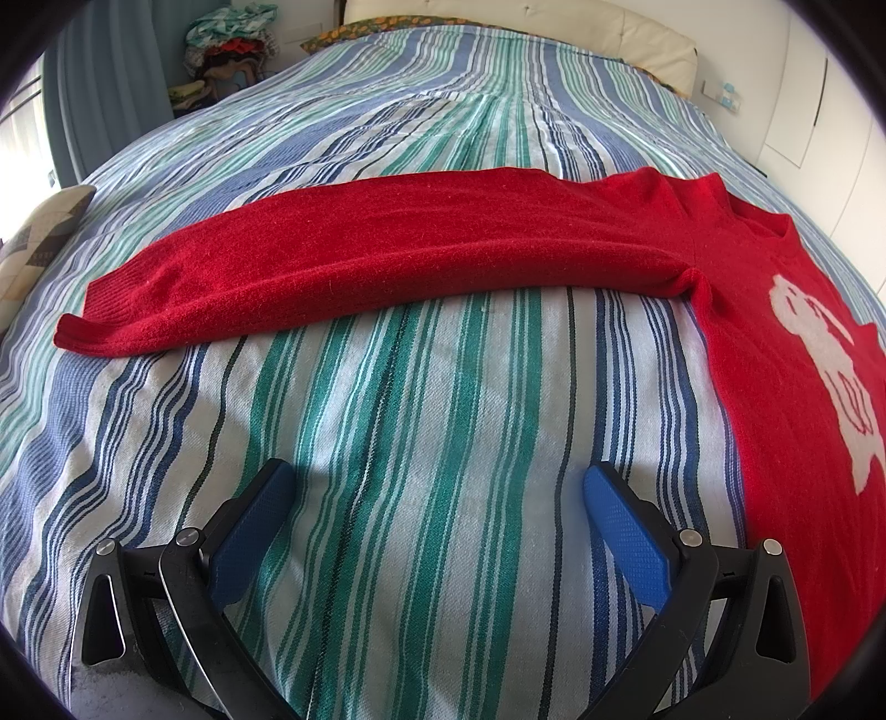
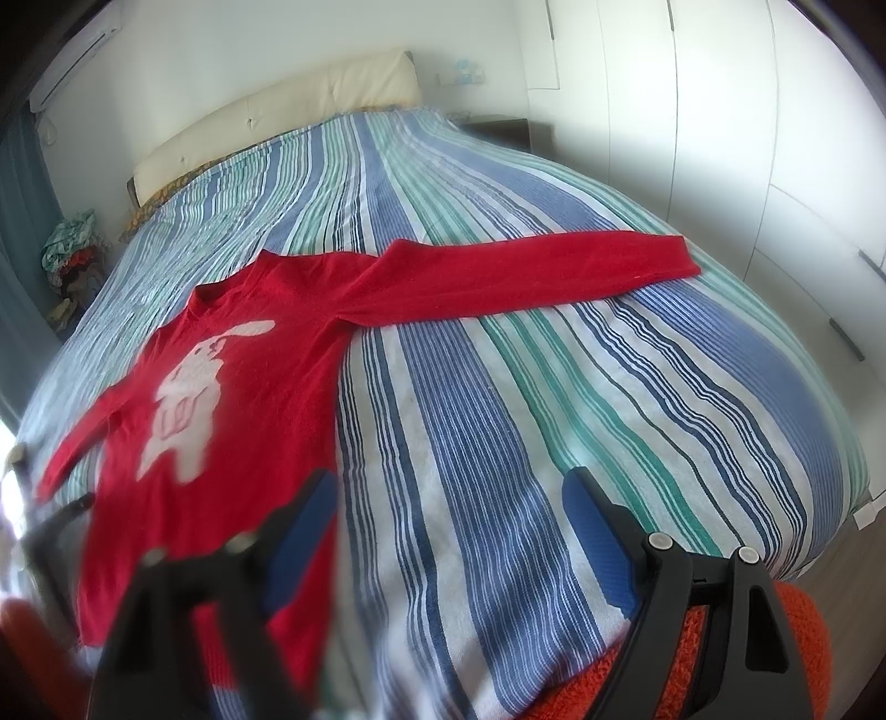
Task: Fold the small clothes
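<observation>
Stage of task: the folding had not begun, as far as the views showed; the red sweater (image 1: 421, 243) lay spread flat, face up, with no fold in it.
Where the sweater lay: on the striped bedspread (image 1: 387, 421), near the foot end of the bed, with its neckline toward the headboard (image 2: 277, 122).
Sleeves: both stretched straight out to the sides; the left wrist view showed one running to its ribbed cuff (image 1: 83, 327), the right wrist view showed the other sleeve (image 2: 526, 271) lying flat.
Body: the front with its white animal motif (image 2: 188, 393) lay smooth, the hem toward the grippers.
Left gripper (image 1: 437, 498): jaws stood wide apart over bare bedspread, nothing between them, short of the sleeve and beside the sweater's side edge.
Right gripper (image 2: 448, 509): jaws wide apart and empty; one finger hung over the sweater's lower corner, the other over the bedspread. Whether it touched the cloth could not be told.
Left to do, by my judgement: bring in both sleeves, fold the body, and deal with any further garments.
Count, sweaters on the bed: one.
Count, sleeves: two.
Count, grippers: two, four blue pads in all.
Count, other clothes: one jumbled heap (image 1: 230, 50) beside the bed, its pieces too tangled to number.
Count, headboards: one, cream and padded.
</observation>
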